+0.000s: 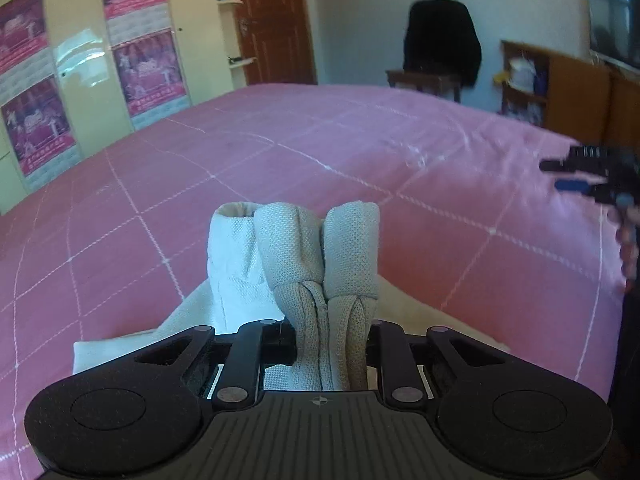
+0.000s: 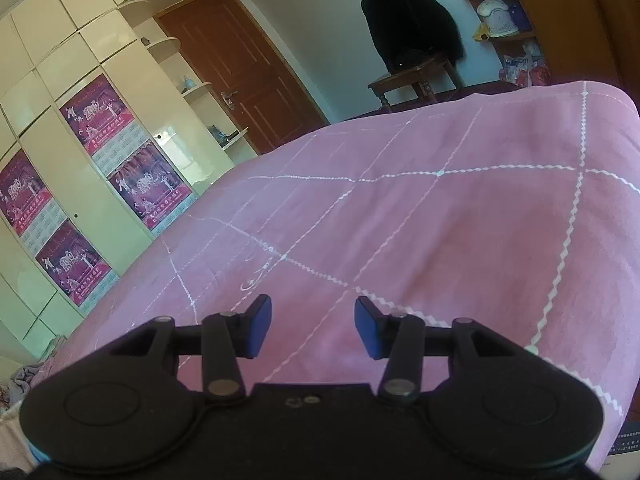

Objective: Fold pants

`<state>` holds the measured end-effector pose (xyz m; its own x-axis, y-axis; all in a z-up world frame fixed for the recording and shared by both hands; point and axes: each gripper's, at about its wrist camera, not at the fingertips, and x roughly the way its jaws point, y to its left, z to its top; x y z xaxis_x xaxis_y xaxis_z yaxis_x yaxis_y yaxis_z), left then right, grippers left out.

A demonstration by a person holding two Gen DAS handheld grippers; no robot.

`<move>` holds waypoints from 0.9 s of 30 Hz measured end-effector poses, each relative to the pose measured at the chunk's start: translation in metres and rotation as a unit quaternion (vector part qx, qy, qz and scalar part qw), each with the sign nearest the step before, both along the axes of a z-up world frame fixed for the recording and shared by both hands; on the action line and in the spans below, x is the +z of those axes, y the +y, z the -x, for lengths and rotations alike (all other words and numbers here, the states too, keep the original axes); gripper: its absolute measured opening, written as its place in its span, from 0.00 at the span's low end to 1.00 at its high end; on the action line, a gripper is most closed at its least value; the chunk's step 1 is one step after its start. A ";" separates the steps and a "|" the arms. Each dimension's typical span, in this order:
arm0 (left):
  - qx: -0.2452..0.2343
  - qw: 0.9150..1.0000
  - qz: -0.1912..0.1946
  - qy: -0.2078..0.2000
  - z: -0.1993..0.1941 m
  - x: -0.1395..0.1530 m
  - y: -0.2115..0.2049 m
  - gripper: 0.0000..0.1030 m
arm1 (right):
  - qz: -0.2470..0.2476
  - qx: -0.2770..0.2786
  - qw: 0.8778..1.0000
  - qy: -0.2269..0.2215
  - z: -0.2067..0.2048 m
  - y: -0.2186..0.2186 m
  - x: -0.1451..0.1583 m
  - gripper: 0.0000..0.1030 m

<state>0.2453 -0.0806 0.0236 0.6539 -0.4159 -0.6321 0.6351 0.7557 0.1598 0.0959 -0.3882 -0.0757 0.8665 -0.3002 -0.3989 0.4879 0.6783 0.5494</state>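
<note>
The left claw (image 1: 330, 336) is pinched on the pants (image 1: 296, 256), a bunched wad of pale cloth whose thick seams or hems run straight between the jaws. More of the cloth hangs below and to the left of the claw, over the pink bed (image 1: 280, 152). The right claw (image 2: 313, 326) stands spread with nothing between its blue pads (image 2: 260, 328), above bare bedspread; in the left view it shows at the right edge, well apart from the pants.

Judging by this, folding has hardly begun or is between steps: the pants are gathered in one claw, not laid flat, and no neat fold shows. Spreading them on the bed and making the folds seem left to do.

Most of the pants is hidden under the left claw's body, so their shape cannot be told. The right view shows no pants at all.
</note>
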 end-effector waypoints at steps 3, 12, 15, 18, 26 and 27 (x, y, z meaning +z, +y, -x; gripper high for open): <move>-0.011 0.999 -0.034 0.000 0.015 -0.013 -0.012 0.19 | -0.005 0.009 1.000 -0.003 -0.002 0.000 -0.001 0.46; -0.049 0.998 0.013 0.044 0.034 -0.033 -0.050 0.71 | -0.007 0.022 1.000 -0.002 -0.005 0.003 -0.001 0.46; -0.038 0.996 0.071 0.046 0.043 -0.027 -0.047 0.79 | -0.005 0.018 1.000 -0.002 -0.004 0.004 -0.001 0.46; -0.002 0.988 0.148 0.042 0.047 -0.008 -0.017 0.78 | -0.004 0.008 1.000 -0.010 0.001 0.005 0.000 0.46; 0.131 0.972 0.197 0.003 0.068 0.021 0.096 0.78 | -0.004 -0.016 1.000 -0.019 0.012 0.007 -0.001 0.46; 0.146 0.970 0.192 -0.006 0.075 0.022 0.110 0.78 | 0.000 -0.014 1.000 -0.017 0.011 0.009 0.000 0.46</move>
